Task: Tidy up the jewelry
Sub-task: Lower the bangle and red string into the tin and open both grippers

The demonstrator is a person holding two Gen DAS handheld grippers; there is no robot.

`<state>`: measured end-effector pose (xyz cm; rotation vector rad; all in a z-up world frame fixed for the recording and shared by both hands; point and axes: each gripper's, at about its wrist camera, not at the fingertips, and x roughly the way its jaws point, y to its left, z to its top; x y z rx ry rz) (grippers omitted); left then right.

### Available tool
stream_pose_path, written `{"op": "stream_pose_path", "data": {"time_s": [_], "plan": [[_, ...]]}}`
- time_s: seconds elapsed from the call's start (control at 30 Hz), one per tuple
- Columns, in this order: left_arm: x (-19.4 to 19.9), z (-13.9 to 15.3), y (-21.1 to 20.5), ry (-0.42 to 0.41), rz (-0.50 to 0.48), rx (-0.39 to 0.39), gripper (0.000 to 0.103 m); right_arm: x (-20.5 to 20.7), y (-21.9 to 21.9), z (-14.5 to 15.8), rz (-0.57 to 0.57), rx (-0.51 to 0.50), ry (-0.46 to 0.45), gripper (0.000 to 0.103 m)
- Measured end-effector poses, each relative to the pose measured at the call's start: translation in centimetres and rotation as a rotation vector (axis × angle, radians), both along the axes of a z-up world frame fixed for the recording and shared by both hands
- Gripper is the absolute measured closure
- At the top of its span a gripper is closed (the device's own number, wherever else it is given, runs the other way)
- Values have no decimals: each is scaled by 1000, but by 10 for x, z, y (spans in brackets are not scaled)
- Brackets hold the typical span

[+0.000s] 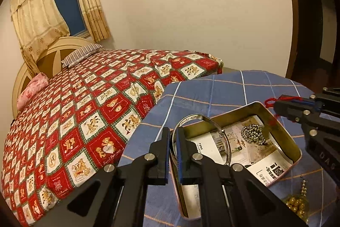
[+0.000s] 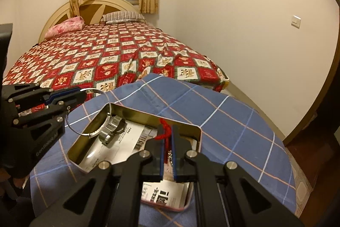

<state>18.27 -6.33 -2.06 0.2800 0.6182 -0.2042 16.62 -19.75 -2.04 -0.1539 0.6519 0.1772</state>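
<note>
An open metal tin (image 1: 297, 147) lined with printed paper rests on the blue plaid tablecloth (image 1: 212, 95). My left gripper (image 1: 173, 131) is shut on a thin silver bangle (image 1: 192, 116), which hangs partly over the tin's left end. A dark beaded bracelet (image 1: 252, 133) lies inside. In the right wrist view my right gripper (image 2: 167, 131) is shut on a red cord (image 2: 163, 123) above the tin (image 2: 199, 131); something small and silvery dangles between its fingers. A wide silver cuff (image 2: 112, 129) lies in the tin. The left gripper (image 2: 84, 95) holds the bangle (image 2: 93, 134) at the left.
Gold beads (image 1: 295, 203) lie on the cloth near the tin's right side. A bed with a red patterned quilt (image 1: 85, 110) stands right behind the round table. The table edge (image 2: 284, 142) drops off to the right, with a doorway beyond.
</note>
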Motion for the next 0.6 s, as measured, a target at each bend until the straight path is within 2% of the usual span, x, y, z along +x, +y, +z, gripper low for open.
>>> {"op": "stream_pose_path", "data": {"time_s": [0.43,0.6], "plan": [[20,-27,-4,58,17,27,97,18,3,-21,1,-29,42,96],[25,-34,-4,81,17,29,91,20,2,-28,-9,-60,42,92]]}}
